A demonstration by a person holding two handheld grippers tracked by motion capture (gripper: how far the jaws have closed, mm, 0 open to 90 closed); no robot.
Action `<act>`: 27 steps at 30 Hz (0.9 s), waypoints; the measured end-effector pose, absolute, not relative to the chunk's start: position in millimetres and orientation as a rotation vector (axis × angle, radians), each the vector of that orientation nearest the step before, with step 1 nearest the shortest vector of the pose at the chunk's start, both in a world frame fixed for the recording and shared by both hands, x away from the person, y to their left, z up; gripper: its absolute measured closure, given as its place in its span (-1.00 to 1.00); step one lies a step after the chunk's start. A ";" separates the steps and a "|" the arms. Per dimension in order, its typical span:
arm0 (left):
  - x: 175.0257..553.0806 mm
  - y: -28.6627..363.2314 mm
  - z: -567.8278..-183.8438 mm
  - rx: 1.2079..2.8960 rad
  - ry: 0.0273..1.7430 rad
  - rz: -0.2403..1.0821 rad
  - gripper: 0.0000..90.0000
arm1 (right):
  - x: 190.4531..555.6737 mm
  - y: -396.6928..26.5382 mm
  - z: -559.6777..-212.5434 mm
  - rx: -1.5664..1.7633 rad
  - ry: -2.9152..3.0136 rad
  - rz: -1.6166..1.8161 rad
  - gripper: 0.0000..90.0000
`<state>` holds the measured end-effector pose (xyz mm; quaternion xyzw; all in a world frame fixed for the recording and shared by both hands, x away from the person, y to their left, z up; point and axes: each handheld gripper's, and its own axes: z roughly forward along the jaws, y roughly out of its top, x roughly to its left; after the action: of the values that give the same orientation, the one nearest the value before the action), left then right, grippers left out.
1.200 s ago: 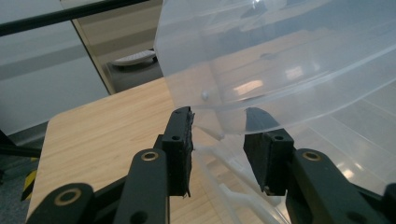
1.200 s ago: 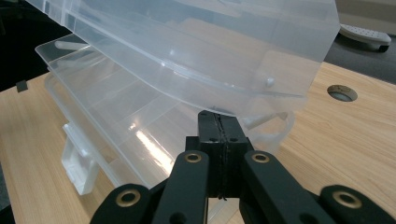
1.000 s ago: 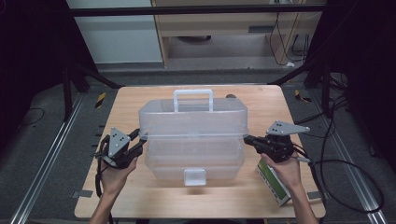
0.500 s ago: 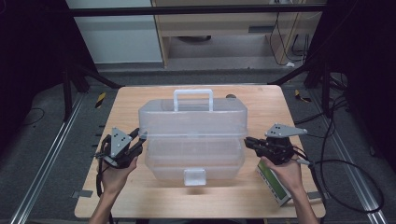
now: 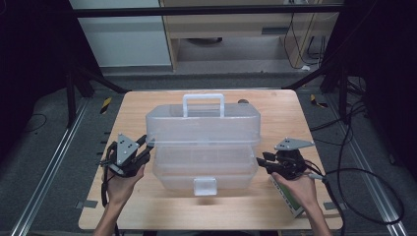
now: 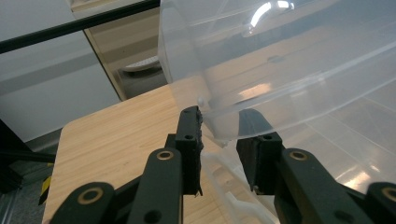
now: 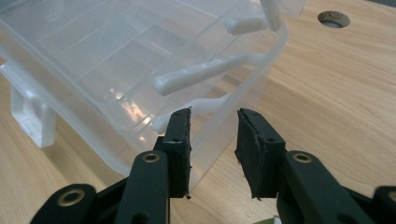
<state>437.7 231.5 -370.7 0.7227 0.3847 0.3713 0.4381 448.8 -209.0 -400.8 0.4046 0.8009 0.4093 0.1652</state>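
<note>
— What's going on from above?

— A clear plastic toolbox (image 5: 204, 147) sits mid-table (image 5: 147, 206), its upper part with the white handle (image 5: 203, 103) raised back over the open lower tray. The left gripper (image 5: 142, 147) is at the box's left end, the right gripper (image 5: 260, 162) at its right end. A green box (image 5: 290, 199) lies under the right hand. I'd judge they're working the tiers — opening or closing, I can't say which.

— And the left gripper view?

— Its jaws straddle the corner edge of the upper shell (image 6: 280, 70), partly parted; the plastic seems to touch both pads (image 6: 189, 135), though the clear wall makes that hard to call.

— The right gripper view?

— Jaws have just been opening — released, the tray's corner wall (image 7: 243, 88) between them, pads clear. Next, it needs a fresh hold or to pull away.
</note>
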 end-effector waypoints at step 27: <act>441.1 232.6 -366.0 1.800 0.970 0.912 0.56 | 455.5 -196.2 -410.9 1.240 2.323 1.152 0.65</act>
<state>441.1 232.6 -366.0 0.7234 0.3898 0.3666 0.4364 455.5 -196.2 -410.9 0.4277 0.8010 0.3971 0.1335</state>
